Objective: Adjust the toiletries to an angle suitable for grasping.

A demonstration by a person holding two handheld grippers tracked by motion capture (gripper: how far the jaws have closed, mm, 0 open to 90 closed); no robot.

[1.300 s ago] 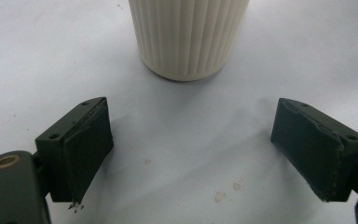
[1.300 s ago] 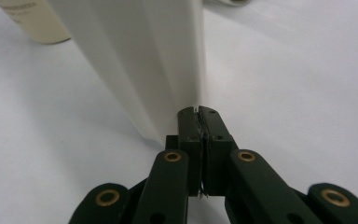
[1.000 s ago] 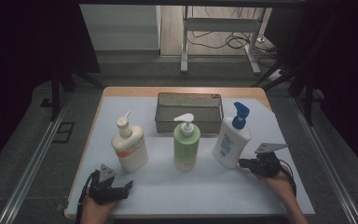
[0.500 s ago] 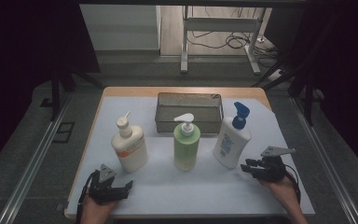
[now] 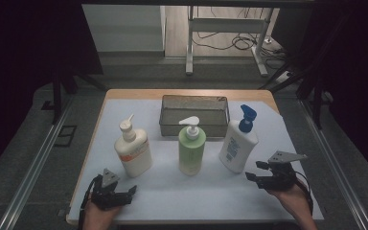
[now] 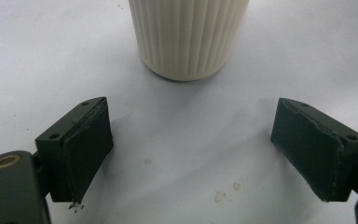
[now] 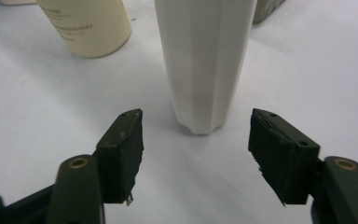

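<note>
The right gripper (image 5: 262,172), jaws just opening and empty, is facing the blue-capped pump bottle (image 5: 238,142); the left gripper (image 5: 120,191) is waiting wide; nothing is lying in the mesh basket (image 5: 194,101) yet.

cream bottle (image 5: 133,152) — ribbed | green bottle (image 5: 191,151) | white bottle (image 5: 237,146) — blue pump

white pump bottle with blue top (image 5: 238,143) stands upright just ahead of the right tongs (image 5: 258,172); cream ribbed pump bottle (image 5: 133,152) upright ahead of the left tongs (image 5: 124,191)
</note>
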